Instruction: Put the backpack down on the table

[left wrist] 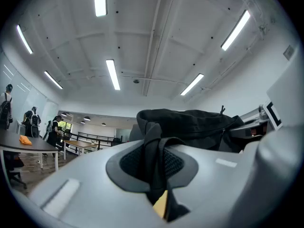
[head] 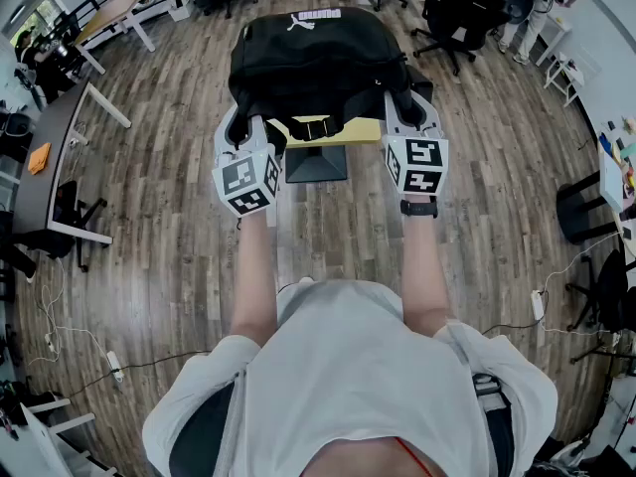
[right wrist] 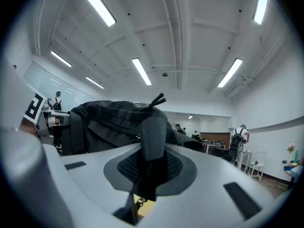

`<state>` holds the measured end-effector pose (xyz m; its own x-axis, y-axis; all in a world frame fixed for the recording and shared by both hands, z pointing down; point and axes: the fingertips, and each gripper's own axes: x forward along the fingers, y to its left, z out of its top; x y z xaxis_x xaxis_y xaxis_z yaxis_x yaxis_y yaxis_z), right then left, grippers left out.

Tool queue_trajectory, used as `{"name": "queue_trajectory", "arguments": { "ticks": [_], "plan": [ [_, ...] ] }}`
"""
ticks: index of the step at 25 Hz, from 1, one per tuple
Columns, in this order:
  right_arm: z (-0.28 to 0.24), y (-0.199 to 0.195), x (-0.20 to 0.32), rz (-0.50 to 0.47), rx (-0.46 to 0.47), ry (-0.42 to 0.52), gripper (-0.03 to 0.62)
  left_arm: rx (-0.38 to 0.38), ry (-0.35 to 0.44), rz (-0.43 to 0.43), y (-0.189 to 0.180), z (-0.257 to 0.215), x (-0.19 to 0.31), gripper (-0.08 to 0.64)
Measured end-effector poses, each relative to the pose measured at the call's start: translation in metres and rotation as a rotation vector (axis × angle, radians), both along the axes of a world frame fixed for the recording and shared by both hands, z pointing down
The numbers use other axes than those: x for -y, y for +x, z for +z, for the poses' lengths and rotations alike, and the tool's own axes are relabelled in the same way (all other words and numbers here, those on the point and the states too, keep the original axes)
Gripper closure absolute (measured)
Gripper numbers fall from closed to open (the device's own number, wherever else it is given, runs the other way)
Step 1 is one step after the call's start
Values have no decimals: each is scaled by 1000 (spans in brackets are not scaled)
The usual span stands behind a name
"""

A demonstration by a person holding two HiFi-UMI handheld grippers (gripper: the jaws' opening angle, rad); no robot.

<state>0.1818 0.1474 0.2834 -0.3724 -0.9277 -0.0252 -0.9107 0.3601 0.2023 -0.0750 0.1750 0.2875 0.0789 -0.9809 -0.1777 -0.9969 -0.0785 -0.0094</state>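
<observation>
Backpack: one, black, hanging over one small yellow worktop; touching it or not, impossible to tell. Two shoulder straps, two hand-held grippers, one strap apiece. At left, left hand-held gripper clamped on the left strap. At right, right hand-held gripper clamped on the right strap. Both held out ahead, side by side.

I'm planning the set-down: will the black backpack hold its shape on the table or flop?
Probably floppy: the backpack is soft fabric, its straps crumpled in the left gripper and right gripper. It looks wider than the table, so it may slump over an edge.
</observation>
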Motion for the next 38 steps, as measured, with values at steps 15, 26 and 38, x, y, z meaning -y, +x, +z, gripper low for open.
{"name": "queue_trajectory", "arguments": {
  "ticks": [15,26,38],
  "plan": [
    [7,44,-26,-7,34,-8,535,23,9,-7,44,1,-31,511],
    [32,76,-35,-37,42,-52,534,52,-32,-32,80,23,-46,511],
    [32,43,46,-53,26,-25,534,26,-9,-43,46,29,33,511]
  ]
}}
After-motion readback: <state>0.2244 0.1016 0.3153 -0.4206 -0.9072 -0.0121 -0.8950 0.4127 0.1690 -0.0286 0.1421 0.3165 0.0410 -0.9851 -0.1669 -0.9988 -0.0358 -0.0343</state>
